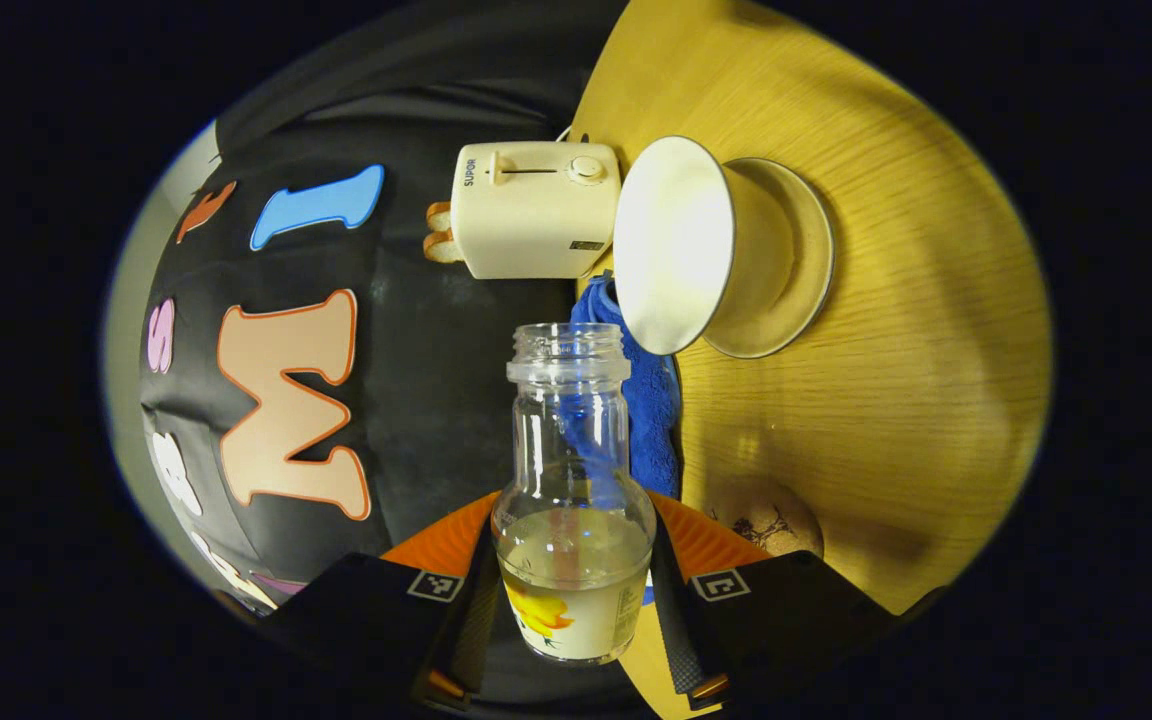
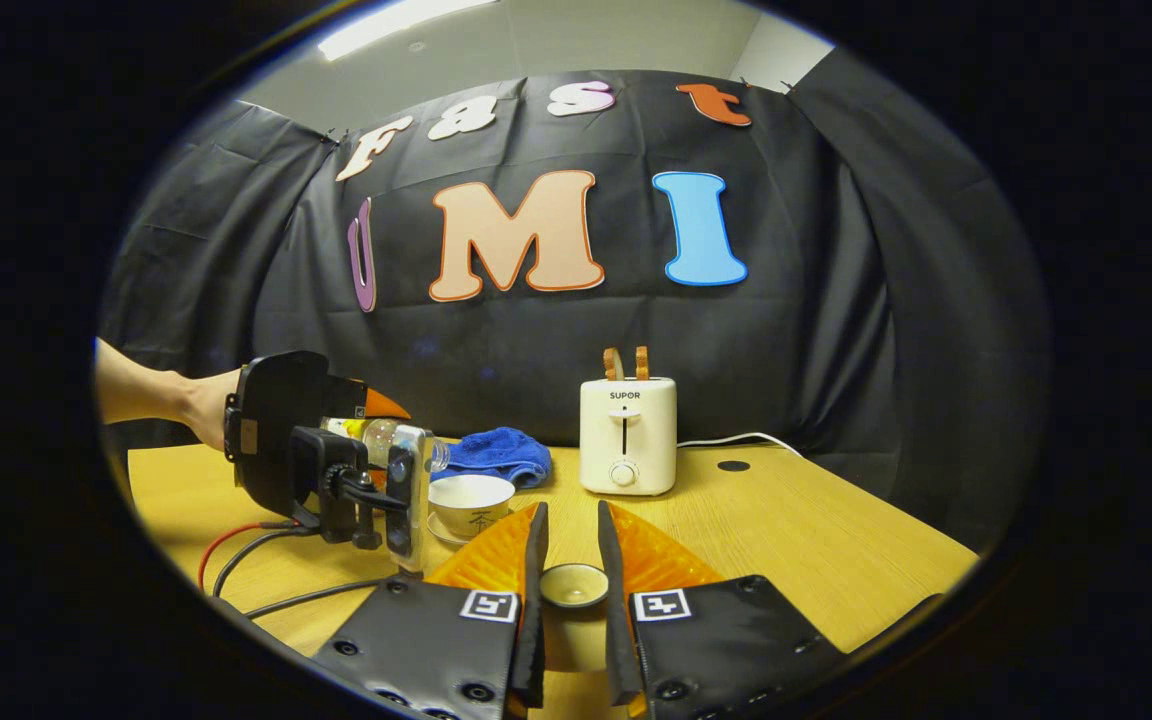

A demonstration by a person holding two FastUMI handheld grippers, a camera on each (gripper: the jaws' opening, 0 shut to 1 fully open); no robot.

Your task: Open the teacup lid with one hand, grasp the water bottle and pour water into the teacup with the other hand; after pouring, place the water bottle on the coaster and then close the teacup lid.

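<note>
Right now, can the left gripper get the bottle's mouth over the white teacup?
Probably yes: the left gripper holds the clear glass water bottle, the white teacup is uncovered, and nothing lies between them; the right gripper holds the lid aside.

cloth (image 1: 648,400): blue | toaster (image 2: 628,436): cream | table (image 1: 886,400): light wood grain

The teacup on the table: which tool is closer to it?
Left. The left tool holds the water bottle tipped on its side, its mouth right at the teacup. The right tool sits farther back, holding the lid.
</note>
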